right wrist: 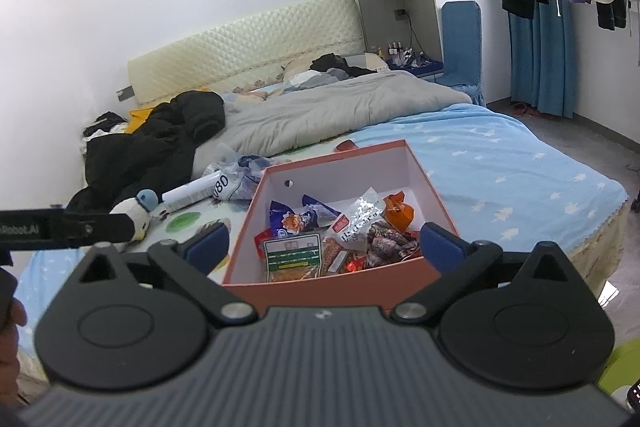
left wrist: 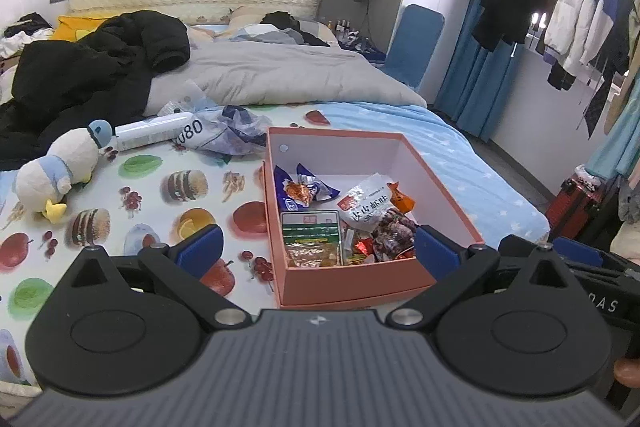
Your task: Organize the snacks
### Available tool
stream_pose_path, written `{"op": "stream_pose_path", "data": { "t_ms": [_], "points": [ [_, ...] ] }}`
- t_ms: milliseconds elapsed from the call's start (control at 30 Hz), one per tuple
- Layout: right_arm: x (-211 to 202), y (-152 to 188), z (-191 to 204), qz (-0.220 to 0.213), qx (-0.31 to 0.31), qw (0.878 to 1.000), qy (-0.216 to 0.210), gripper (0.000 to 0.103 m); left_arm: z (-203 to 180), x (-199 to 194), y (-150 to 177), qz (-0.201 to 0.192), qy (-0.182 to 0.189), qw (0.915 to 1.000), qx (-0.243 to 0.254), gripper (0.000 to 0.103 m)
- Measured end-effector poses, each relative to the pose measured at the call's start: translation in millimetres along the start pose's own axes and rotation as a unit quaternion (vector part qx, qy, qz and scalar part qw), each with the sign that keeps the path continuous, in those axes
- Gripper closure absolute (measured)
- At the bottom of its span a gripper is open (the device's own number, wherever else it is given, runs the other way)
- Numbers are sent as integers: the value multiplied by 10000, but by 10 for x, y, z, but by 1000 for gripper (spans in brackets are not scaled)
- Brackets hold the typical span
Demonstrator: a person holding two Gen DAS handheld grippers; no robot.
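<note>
left gripper [left wrist: 318, 251] and right gripper [right wrist: 324, 247]: jaws spread wide, holding nothing. the orange box [left wrist: 352, 281] sits centre frame on the bed, containing snack packets [left wrist: 362, 209], probably all sealed.

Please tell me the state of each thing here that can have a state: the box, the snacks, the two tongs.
Pink box: open, no lid on it, resting on the bed.
Snack packets: lying loose inside the box, sealed as far as visible.
Left tongs: open, holding nothing.
Right tongs: open, holding nothing.
</note>
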State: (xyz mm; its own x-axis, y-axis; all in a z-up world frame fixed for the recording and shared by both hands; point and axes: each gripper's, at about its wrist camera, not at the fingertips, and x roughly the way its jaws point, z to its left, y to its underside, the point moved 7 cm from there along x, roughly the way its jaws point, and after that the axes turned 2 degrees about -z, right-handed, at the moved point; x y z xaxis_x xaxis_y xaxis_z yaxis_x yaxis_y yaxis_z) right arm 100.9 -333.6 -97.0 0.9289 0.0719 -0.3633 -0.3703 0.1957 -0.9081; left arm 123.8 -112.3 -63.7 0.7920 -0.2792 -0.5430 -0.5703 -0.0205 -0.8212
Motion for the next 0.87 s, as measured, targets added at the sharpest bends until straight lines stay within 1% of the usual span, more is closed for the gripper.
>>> {"op": "stream_pose_path", "data": {
  "t_ms": [100,267,367,467,600,733,867],
  "points": [
    [5,11,-9,46,47,10000,-6,0,29,-16,1,-39,-105,9999,-70,0],
    [17,28,-16,80,102,9999,7,0,86,7,50,36,-307,9994,-184,0],
    [27,41,-16,106,88,9999,18,0,102,5,73,76,-330,9992,-197,0],
    [63,55,-23,163,116,9998,21,0,106,6,103,124,-372,9990,-190,0],
    [111,104,-30,268,166,9995,13,0,97,-13,124,83,-460,9988,-144,0],
    [117,119,-10,285,120,9995,-17,0,103,-42,139,75,-502,9986,-166,0],
    [118,129,-9,305,139,9994,2,0,114,-103,121,2,-655,9978,-60,0]
  ]
}}
